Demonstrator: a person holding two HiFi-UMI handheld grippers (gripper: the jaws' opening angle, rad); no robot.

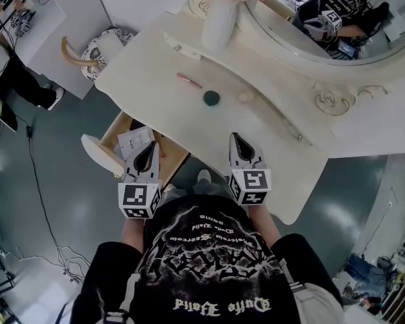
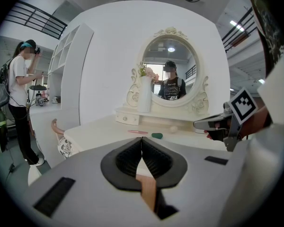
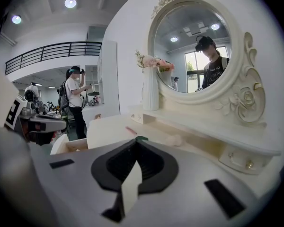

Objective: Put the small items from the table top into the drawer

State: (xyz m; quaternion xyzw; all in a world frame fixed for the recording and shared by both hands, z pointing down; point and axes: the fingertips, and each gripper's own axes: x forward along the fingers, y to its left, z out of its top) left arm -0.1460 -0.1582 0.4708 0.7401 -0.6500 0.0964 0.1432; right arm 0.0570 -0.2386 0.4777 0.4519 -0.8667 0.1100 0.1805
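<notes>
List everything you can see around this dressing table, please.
Dressing table: one, cream, centre.
Mirror: one, cream frame, behind the table top.
Vase: one, white, pink flowers, beside the mirror.
Thin stick: one, pink, on the table top.
Round item: one, dark green, beside the stick.
Small lump: one, cream, beside the green item.
Drawer: one, wooden inside, open under the table top.
Papers: count unclear, white, in the drawer.
Chair: one, patterned seat, beyond the table's end.
Bystander: one, white top, beyond the chair.
Left gripper: one, grey, jaws shut and empty, over the drawer.
Right gripper: one, grey, jaws shut and empty, over the table's edge.
</notes>
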